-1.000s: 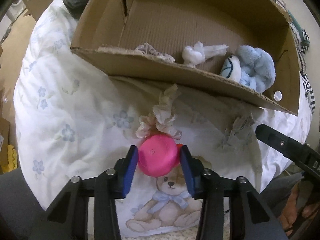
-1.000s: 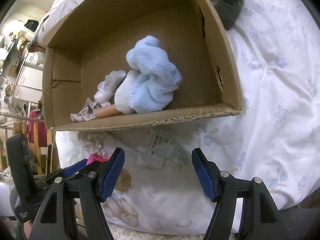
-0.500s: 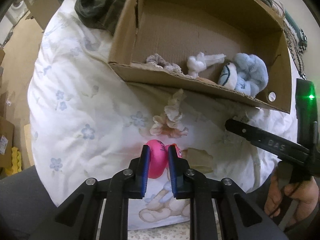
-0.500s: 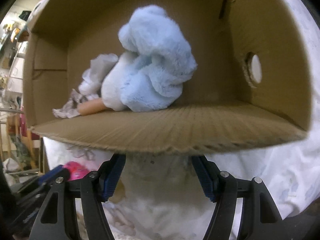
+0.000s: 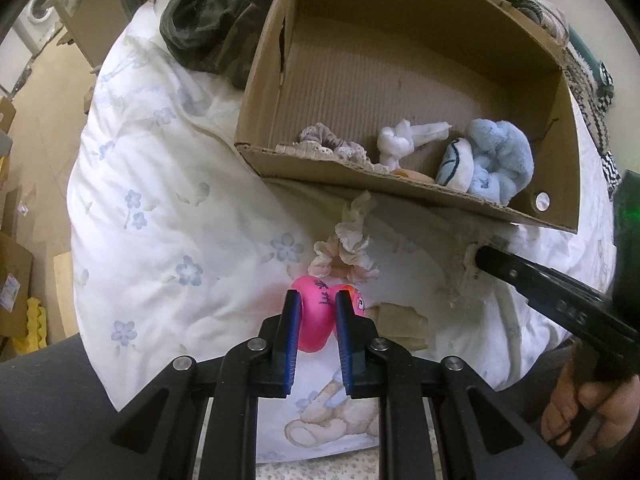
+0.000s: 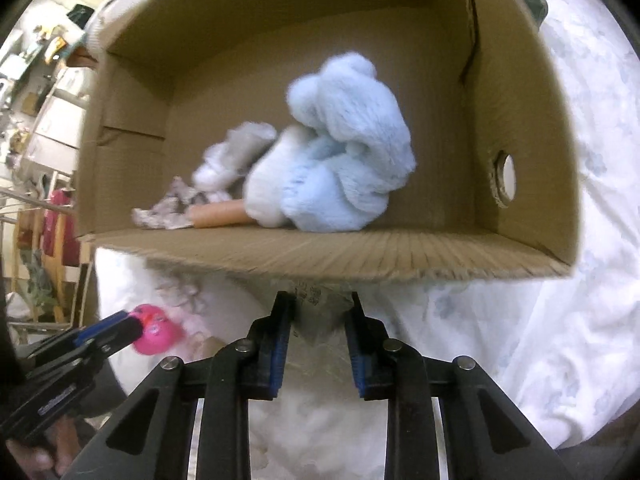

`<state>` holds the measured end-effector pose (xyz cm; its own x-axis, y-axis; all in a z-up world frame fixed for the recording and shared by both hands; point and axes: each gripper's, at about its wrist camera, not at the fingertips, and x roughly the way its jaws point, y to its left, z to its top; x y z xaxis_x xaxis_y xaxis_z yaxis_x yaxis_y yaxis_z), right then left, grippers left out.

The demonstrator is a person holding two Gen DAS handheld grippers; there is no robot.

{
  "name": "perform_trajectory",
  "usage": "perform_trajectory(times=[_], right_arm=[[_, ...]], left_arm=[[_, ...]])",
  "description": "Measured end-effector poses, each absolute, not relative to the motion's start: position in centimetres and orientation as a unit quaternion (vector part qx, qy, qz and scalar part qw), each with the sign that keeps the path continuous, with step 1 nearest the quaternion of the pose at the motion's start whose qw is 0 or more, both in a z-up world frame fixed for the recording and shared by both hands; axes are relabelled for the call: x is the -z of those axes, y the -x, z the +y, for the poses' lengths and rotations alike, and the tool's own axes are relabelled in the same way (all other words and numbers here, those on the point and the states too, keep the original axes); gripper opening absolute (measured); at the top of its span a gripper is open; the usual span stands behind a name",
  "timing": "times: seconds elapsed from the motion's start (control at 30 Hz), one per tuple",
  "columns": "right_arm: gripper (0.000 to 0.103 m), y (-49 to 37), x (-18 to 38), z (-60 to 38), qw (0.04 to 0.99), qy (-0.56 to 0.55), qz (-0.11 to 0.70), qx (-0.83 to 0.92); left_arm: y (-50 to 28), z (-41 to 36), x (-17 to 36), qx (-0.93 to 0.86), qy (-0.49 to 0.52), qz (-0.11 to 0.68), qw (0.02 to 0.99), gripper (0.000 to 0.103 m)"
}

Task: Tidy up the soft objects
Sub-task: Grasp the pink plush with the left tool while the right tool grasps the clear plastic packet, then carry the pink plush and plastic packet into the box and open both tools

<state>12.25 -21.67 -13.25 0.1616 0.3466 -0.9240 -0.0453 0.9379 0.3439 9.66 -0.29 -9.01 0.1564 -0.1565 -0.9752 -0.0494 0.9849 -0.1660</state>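
My left gripper (image 5: 316,300) is shut on a squashed pink soft toy (image 5: 316,322) above the white floral bedding; the toy also shows in the right wrist view (image 6: 156,330). A cardboard box (image 5: 360,176) ahead holds a light blue plush (image 5: 496,160), a knotted white cloth (image 5: 400,142) and a grey frilly scrunchie (image 5: 328,146). A beige scrunchie (image 5: 346,252) lies between toy and box. My right gripper (image 6: 318,300) is closed on a crinkly white labelled packet (image 6: 316,316) just under the box's front edge (image 6: 320,256).
White floral bedding (image 5: 168,216) with a teddy print (image 5: 332,420) covers the surface. A dark camouflage garment (image 5: 212,36) lies left of the box. A torn cardboard scrap (image 5: 396,318) lies right of the toy. Floor and boxes lie beyond the bed's left edge.
My left gripper closed on the pink toy, squashed it and drew back from the box. My right gripper moved in under the box's front edge and closed on the white packet.
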Motion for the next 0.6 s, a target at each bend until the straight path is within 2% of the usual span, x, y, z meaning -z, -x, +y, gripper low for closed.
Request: perform_trajectory(times=[0.27,0.6], right_arm=[[0.027,-9.6,9.4,-21.3,0.767,-0.132,0.605,-0.169],[0.027,-9.3,3.9,-23.4,0.792,-0.14,0.559,-0.201]], left_arm=[[-8.7,-0.5,6.4,0.03,0.054,0.614,0.787,0.016],[-8.1,-1.3,-0.1,0.041,0.011,0.546,0.837,0.016]])
